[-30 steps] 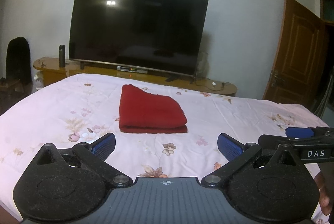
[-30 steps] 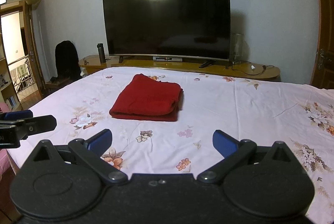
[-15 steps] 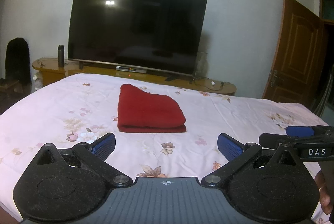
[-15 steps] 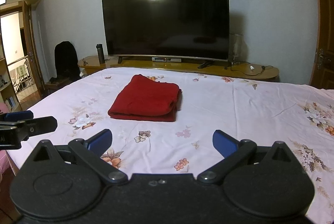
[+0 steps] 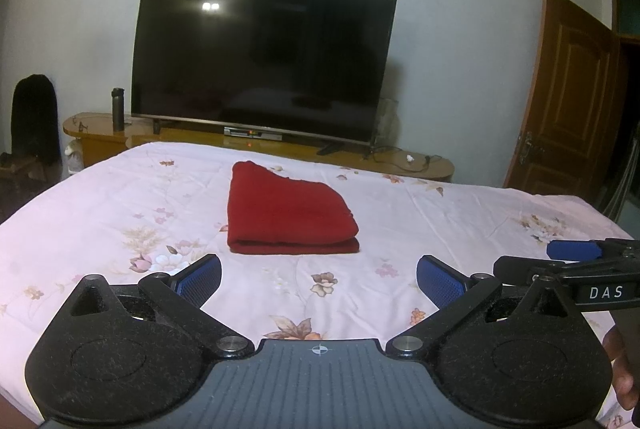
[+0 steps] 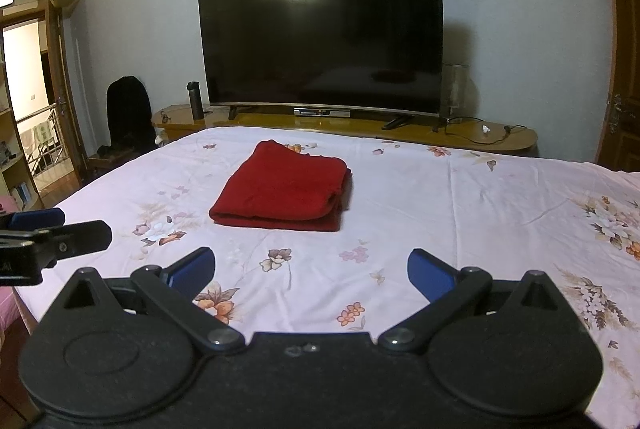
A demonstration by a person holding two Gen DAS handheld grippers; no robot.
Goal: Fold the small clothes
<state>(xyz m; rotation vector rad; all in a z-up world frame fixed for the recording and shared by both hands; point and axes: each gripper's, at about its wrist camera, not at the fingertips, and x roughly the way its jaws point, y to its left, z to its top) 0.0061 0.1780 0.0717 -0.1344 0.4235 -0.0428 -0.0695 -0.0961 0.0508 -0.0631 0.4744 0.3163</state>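
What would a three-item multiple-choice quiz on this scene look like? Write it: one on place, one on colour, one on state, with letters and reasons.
1. Where does the folded garment lie?
A. on the floral bedsheet
B. on the TV stand
C. in a claw

2. What colour is it?
A. blue
B. red
C. white

3. How is the left claw?
A. shut on the garment
B. shut, empty
C. open, empty

Answers:
1 A: it rests mid-bed, before the television.
2 B: plainly red in both views.
3 C: its blue pads stand wide apart with only sheet between them; the right claw likewise.
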